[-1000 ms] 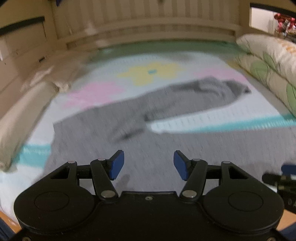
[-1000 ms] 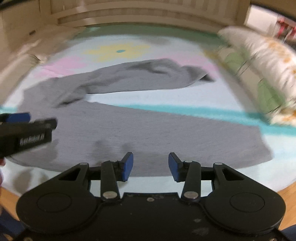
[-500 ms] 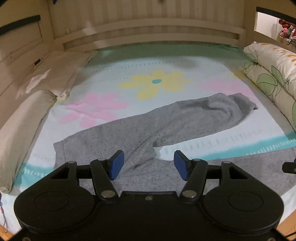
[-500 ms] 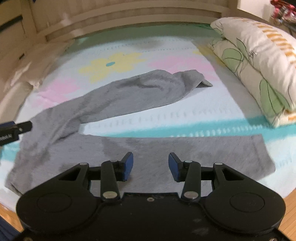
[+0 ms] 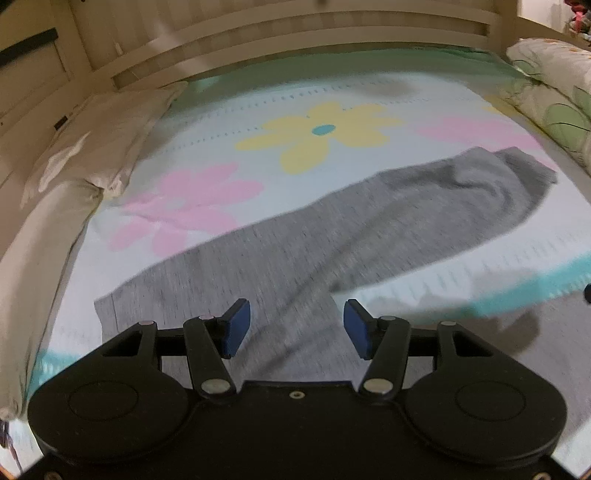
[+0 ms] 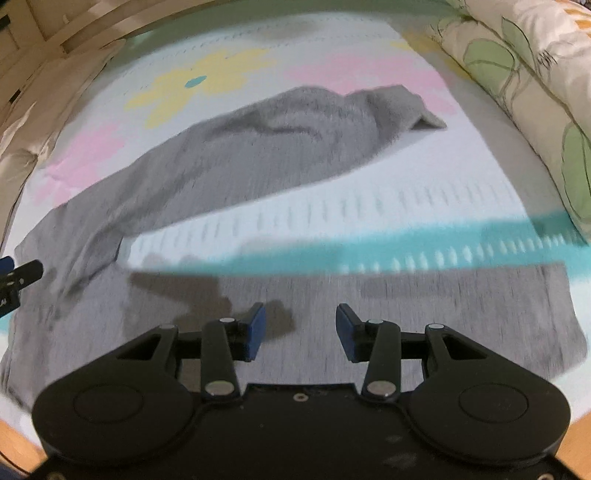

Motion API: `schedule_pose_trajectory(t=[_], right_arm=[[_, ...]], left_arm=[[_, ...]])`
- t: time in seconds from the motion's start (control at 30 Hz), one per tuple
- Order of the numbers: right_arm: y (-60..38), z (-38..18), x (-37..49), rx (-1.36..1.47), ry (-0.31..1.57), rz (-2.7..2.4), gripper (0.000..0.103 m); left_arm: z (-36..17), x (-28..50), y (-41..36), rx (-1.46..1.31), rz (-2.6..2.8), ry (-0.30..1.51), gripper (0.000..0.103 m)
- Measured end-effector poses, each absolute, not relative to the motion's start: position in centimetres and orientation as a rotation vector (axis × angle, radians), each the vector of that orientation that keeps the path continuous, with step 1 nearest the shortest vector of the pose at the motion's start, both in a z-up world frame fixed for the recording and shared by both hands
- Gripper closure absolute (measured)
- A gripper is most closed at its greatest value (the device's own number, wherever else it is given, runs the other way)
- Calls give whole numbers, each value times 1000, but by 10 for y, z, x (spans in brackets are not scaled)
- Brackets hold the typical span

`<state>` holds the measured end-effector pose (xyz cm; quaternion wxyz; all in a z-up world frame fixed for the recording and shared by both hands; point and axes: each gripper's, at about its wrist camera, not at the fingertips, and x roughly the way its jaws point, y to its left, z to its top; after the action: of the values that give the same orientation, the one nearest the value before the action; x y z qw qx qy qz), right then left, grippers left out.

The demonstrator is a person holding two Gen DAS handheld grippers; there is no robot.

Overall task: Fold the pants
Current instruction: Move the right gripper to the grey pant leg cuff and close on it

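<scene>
Pants (image 6: 258, 155) spread flat on bed (image 6: 424, 177)

This is a bedroom in a home. A bed (image 5: 207, 110) fills both views, covered with a pale sheet (image 5: 332, 92) printed with yellow and pink flowers and a teal stripe. A slatted wooden headboard (image 5: 295, 33) runs behind it. Floral-patterned pillows (image 6: 524, 66) and beige cushions (image 5: 99, 129) line its sides.
</scene>
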<state>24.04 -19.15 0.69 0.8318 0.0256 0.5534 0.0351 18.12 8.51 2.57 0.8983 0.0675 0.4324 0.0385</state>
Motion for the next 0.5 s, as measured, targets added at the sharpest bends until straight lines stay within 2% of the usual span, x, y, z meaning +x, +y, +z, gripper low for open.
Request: schedule_pose_trajectory(t=[0.17, 0.5], right_arm=[[-192, -11, 288, 24, 1125, 50, 58], [-180, -61, 381, 193, 1093, -2, 58]], left_arm=[[7, 220, 95, 88, 91, 946, 42], [-31, 275, 93, 104, 88, 945, 42]])
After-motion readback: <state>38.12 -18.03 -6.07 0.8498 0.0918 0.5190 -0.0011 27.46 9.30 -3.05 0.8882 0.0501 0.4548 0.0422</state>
